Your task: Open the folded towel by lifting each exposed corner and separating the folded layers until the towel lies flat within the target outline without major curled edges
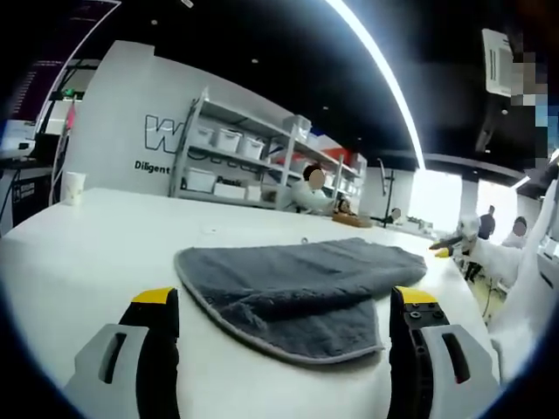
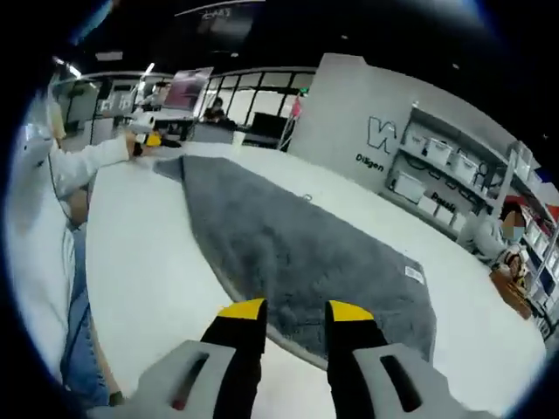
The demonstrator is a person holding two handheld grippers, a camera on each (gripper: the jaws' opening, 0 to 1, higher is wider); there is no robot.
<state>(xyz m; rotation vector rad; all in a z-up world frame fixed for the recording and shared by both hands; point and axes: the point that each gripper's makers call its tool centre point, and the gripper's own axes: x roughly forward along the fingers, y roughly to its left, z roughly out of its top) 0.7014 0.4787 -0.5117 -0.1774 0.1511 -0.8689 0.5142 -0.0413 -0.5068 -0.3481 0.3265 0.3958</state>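
Observation:
A grey towel lies on the white table, folded, with a lighter hemmed edge curving along its near side. My left gripper is open and wide, its yellow-tipped jaws standing either side of the towel's near edge. In the right gripper view the towel stretches away as a long strip with a small white label. My right gripper is open by a narrow gap, right over the towel's near hem. The left gripper, held by a white-sleeved arm, sits at the towel's far end.
A paper cup stands at the table's far left. Shelves with white bins line the back wall, with seated people near them. The person's leg is beside the table edge. The right gripper shows by the towel's right end.

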